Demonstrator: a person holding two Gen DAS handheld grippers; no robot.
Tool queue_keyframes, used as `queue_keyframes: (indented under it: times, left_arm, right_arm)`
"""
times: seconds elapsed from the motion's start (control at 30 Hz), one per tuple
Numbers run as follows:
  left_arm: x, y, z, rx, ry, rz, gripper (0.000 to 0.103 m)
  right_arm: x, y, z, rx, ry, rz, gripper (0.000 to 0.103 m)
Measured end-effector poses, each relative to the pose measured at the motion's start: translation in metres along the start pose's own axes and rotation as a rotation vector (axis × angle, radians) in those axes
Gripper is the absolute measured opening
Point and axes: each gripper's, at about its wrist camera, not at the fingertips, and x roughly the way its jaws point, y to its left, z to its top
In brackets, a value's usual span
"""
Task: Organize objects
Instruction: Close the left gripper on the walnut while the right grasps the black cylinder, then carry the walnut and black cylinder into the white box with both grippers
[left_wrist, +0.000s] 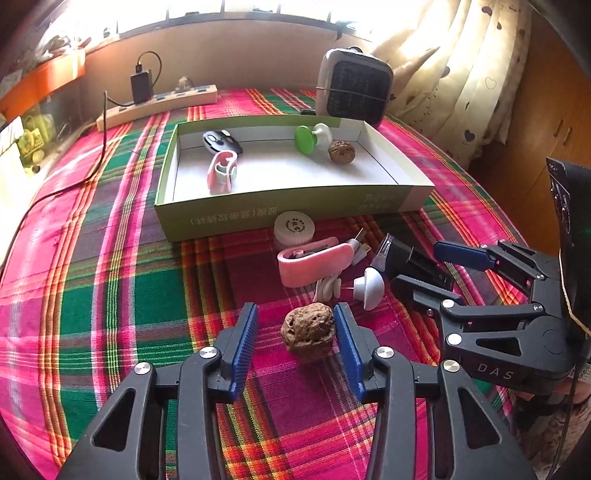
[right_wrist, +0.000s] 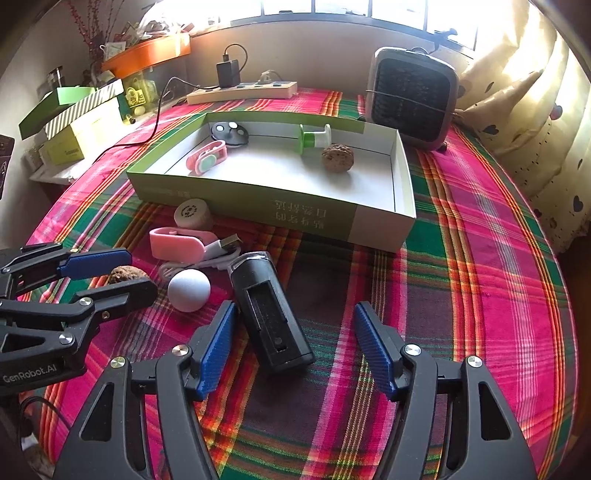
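From the left wrist, our left gripper (left_wrist: 295, 325) brackets a walnut (left_wrist: 308, 333) on the cloth (left_wrist: 110, 295); the right pad touches it, the left stands off. From the right wrist, our right gripper (right_wrist: 295, 332) gapes, its left pad beside a black case (right_wrist: 271, 325), short of the box (right_wrist: 258, 195).

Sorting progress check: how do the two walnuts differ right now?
The walnut in the box lies inside the tray, near the green-and-white piece; the walnut on the cloth sits outside, between the left claw's open pads. Both are brown and wrinkled.
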Motion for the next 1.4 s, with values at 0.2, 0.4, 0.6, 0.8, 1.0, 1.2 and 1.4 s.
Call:
queue_keyframes:
  times: [0.2,0.4,0.6,0.8,1.0,1.2,1.4]
  left_arm:
    - [-0.0005,-0.0004,-0.0021,0.011,-0.003,0.009,0.027]
    - [-0.0009,-0.0008,-0.0024,0.006,-0.004,0.005,0.027]
    - [-0.0014,-0.0008,-0.0028,0.004,-0.008,0.003,0.027]
    - [-0.0014,-0.0002,-0.0028,0.006,-0.009,0.005,0.027]
    - [-0.0012,-0.0002,-0.0030,0.006,-0.009,0.005,0.027]
    - [-0.0011,0.0001,-0.0029,0.006,-0.008,0.002,0.027]
    - [-0.0044,-0.0007,-0.0011,0.010,-0.021,-0.005,0.027]
  right_arm:
    - [-0.0018,0.0037,-0.0012,-0.010,-0.007,0.008,0.052]
    - [-0.0029,0.0074,-0.0015,-0.022,-0.014,0.019,0.037]
    - [-0.0032,0.0062,-0.0020,-0.015,-0.017,0.016,0.029]
    - [-0.0037,0.0070,-0.0023,-0.020,-0.018,0.012,0.029]
    - [-0.0046,0.0075,-0.0024,-0.021,-0.018,0.010,0.029]
    - [-0.0047,0.0073,-0.0022,-0.022,-0.018,0.010,0.029]
    - [-0.0071,0.0078,-0.0035,-0.011,-0.021,0.024,0.029]
